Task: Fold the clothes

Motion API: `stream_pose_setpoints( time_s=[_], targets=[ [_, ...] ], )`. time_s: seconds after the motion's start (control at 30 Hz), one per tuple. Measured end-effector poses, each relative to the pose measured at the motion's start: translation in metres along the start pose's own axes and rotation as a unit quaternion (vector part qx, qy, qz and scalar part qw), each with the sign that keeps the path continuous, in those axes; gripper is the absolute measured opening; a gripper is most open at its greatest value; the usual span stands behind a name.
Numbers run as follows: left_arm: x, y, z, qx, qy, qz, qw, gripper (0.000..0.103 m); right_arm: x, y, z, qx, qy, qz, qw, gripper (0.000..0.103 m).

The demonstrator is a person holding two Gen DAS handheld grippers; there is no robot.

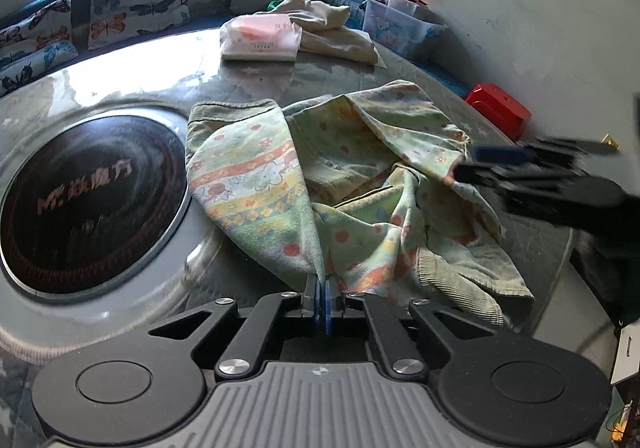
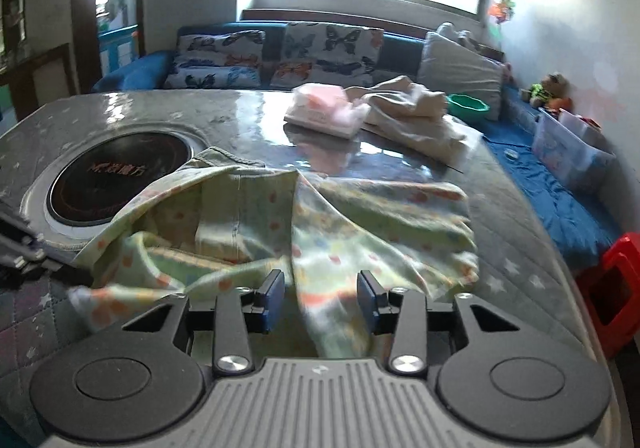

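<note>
1. Pinching a fold of the green floral garment [image 1: 304, 183], the left tool [image 1: 323, 288] has its blue pads pressed together on the cloth's near edge.
2. The garment lies crumpled on the grey desk [image 1: 248, 87], just right of the round black cooktop [image 1: 88, 203] set into the surface; part of its pale green corduroy outer side shows at the far-left corner and at the near right.
3. The right tool [image 2: 320, 300] stands with its fingers apart; a strip of the garment [image 2: 320, 232] hangs between the pads without either pad pressing on it.
4. In the left wrist view the right tool [image 1: 472, 163] appears blurred at the garment's right edge, its tips just at the cloth.
5. Farther back on the desk sit a pink-and-white folded bundle [image 1: 260, 39] and a cream cloth [image 1: 332, 27], touching each other and well apart from the garment.
6. Butterfly-print cushions [image 2: 320, 47] line the blue sofa [image 2: 132, 71] behind the desk.
</note>
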State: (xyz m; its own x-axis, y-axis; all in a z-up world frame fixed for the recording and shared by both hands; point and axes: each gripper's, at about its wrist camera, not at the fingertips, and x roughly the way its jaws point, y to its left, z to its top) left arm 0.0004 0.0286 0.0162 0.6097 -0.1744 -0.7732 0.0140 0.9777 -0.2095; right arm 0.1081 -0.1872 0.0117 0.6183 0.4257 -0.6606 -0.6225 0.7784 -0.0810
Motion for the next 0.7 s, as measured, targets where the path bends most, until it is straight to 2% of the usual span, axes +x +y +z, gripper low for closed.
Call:
stream_pose_setpoints(
  time_s=[0.17,0.3,0.37,0.53,0.7],
  targets=[
    [-0.009,0.009,-0.022,-0.007,0.008,0.003,0.9999,0.003,0.033,0.018,0.013,-0.029,0.006,0.014,0.999,0.054],
    [-0.013,0.013,-0.031,-0.012,0.011,0.004,0.9999,0.003,0.055,0.026,0.018,-0.033,0.018,0.022,0.999,0.054],
    [-0.015,0.015,-0.034,-0.014,0.012,0.005,0.9998,0.003,0.066,0.029,0.018,-0.037,0.028,0.022,0.999,0.047],
    [-0.018,0.018,-0.032,-0.017,0.011,0.003,0.9998,0.003,0.068,0.029,0.009,-0.043,0.031,0.005,0.999,0.006],
    [-0.015,0.017,-0.027,-0.013,0.014,0.0,0.9998,0.005,0.044,0.01,0.003,-0.043,0.008,-0.035,0.998,0.003]
  ],
)
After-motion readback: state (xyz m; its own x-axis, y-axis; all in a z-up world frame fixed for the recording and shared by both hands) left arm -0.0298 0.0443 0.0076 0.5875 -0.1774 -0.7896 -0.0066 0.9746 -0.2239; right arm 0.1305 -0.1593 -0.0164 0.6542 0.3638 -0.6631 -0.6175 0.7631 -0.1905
